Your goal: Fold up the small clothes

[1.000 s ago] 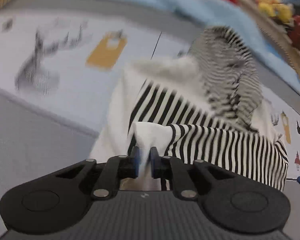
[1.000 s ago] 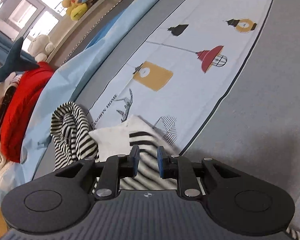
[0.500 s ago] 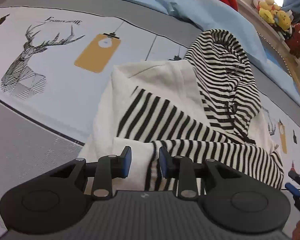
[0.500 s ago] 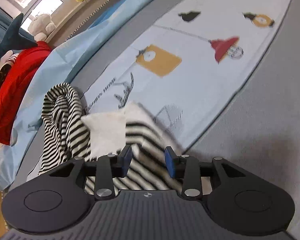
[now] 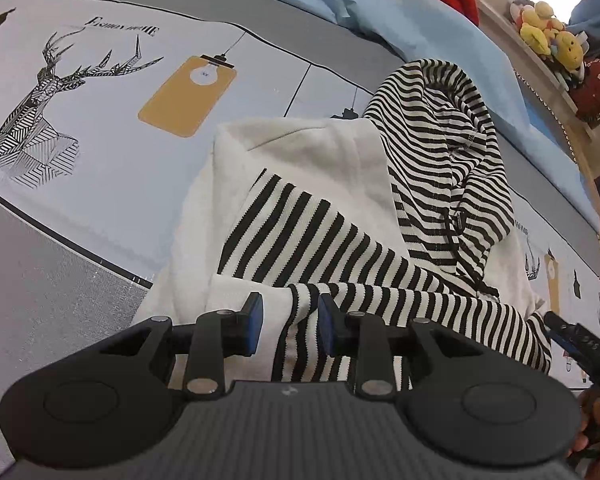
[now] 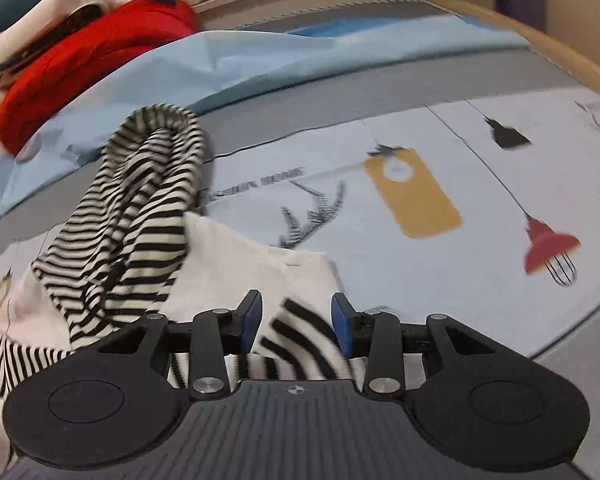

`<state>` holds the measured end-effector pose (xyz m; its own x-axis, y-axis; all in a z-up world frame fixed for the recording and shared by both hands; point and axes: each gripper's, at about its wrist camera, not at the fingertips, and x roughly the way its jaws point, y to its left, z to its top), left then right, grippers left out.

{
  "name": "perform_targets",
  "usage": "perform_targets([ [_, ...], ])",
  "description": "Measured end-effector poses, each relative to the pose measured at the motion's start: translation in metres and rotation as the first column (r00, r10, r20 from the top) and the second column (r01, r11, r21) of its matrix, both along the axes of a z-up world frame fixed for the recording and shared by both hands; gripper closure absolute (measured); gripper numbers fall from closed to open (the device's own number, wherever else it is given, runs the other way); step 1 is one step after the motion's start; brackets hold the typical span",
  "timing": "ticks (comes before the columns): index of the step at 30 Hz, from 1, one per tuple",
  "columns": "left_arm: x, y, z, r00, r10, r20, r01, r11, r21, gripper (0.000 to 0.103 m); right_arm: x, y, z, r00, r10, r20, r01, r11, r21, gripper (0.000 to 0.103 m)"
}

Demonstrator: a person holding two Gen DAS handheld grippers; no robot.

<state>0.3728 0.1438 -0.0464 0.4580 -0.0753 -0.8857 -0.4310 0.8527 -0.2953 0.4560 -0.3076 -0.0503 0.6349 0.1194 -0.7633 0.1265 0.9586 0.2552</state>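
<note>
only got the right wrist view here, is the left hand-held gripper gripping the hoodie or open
Observer: Open. The left hand-held gripper has its jaws apart. The white cuff of the striped sleeve lies between them, not pinched.
Operator: where does that sleeve lie
Observer: It is folded across the front of the hoodie, below the hood.
Operator: anything loose on the hood
Observer: Yes, a dark drawstring trails down from it onto the sleeve.
</note>
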Motion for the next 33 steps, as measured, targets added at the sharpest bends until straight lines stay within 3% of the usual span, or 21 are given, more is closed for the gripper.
perform_targets([
  [5, 0.0, -0.002, 0.0, 1.0, -0.003, -0.001, 0.003, 1.0, -0.009, 0.07, 0.009, 0.02, -0.017, 0.998, 0.056, -0.036, -0.058, 0.997, -0.059, 0.063],
  [10, 0.0, 0.0, -0.001, 1.0, 0.008, -0.003, -0.008, 1.0, -0.011, 0.07, 0.014, 0.027, -0.033, 0.997, 0.045, -0.056, -0.051, 0.992, -0.115, 0.064],
  [11, 0.0, 0.001, -0.001, 1.0, 0.01, -0.003, -0.01, 1.0, -0.012, 0.07, 0.015, 0.028, -0.033, 0.998, 0.045, -0.053, -0.051, 0.991, -0.126, 0.072],
  [12, 0.0, 0.002, 0.0, 1.0, 0.01, -0.003, -0.01, 1.0, -0.013, 0.07, 0.015, 0.027, -0.033, 0.998, 0.036, -0.049, -0.043, 0.99, -0.135, 0.092],
  [13, 0.0, 0.002, 0.0, 1.0, 0.009, -0.003, -0.009, 1.0, -0.013, 0.07, 0.016, 0.023, -0.033, 0.999, 0.018, -0.044, -0.024, 0.99, -0.141, 0.102],
  [16, 0.0, 0.003, 0.001, 1.0, 0.005, 0.0, -0.005, 1.0, -0.013, 0.07, 0.016, 0.001, -0.027, 0.998, -0.058, -0.001, 0.058, 0.994, -0.091, 0.103],
  [23, -0.002, 0.005, 0.006, 1.0, -0.024, 0.003, 0.024, 0.999, -0.023, 0.07, 0.01, -0.026, -0.008, 0.972, -0.188, 0.14, 0.198, 0.978, -0.061, 0.102],
  [25, -0.004, 0.005, 0.01, 0.999, -0.035, 0.011, 0.035, 0.999, -0.018, 0.069, 0.012, -0.033, -0.002, 0.973, -0.199, 0.119, 0.204, 0.979, -0.03, 0.095],
  [27, -0.006, 0.007, 0.015, 0.999, -0.042, 0.023, 0.043, 0.999, -0.018, 0.069, 0.01, -0.042, 0.005, 0.982, -0.174, 0.077, 0.171, 0.984, 0.053, 0.071],
  [28, -0.006, 0.009, 0.018, 0.999, -0.041, 0.028, 0.042, 0.999, -0.025, 0.069, 0.002, -0.046, 0.013, 0.981, -0.175, 0.088, 0.168, 0.983, 0.077, 0.071],
  [31, -0.011, 0.019, 0.022, 0.999, -0.022, 0.036, 0.024, 0.998, -0.057, 0.069, -0.024, -0.044, 0.036, 0.987, -0.119, 0.104, 0.117, 0.993, 0.023, 0.07],
  [33, -0.016, 0.025, 0.025, 0.999, -0.023, 0.037, 0.025, 0.997, -0.067, 0.069, -0.041, -0.039, 0.042, 0.997, -0.049, 0.06, 0.05, 0.999, -0.012, 0.064],
])
